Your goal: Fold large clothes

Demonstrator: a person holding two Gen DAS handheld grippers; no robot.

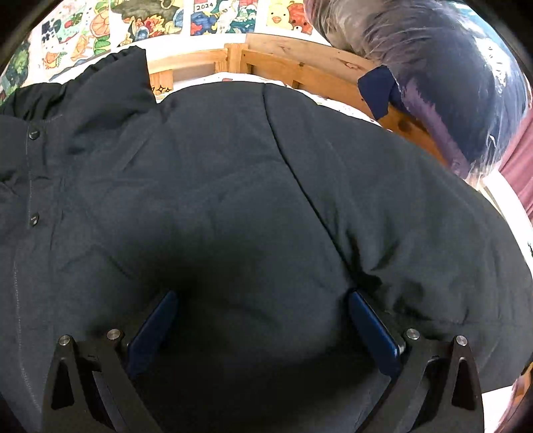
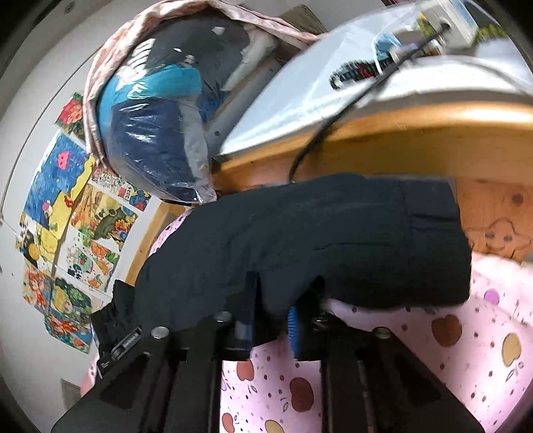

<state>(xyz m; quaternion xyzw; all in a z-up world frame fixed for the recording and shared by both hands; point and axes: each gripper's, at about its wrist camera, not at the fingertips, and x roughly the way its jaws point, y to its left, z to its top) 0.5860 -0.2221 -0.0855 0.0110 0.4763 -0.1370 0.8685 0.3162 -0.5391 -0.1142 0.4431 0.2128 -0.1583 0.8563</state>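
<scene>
Pink fruit-print bed sheet [image 2: 449, 349] at lower right, dark padded jacket [image 1: 233, 186] spread across it, left tool [image 1: 263, 299] spread apart pressing the padding, right tool [image 2: 271, 319] clamped on the jacket's edge, colourful posters [image 2: 66, 213] at left.

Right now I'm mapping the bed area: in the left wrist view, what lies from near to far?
left gripper → dark padded jacket → wooden bed frame → colourful posters.

The left gripper [image 1: 263, 306] presses down with fingers spread wide; the right gripper [image 2: 269, 299] has fingers pinched on fabric.
</scene>
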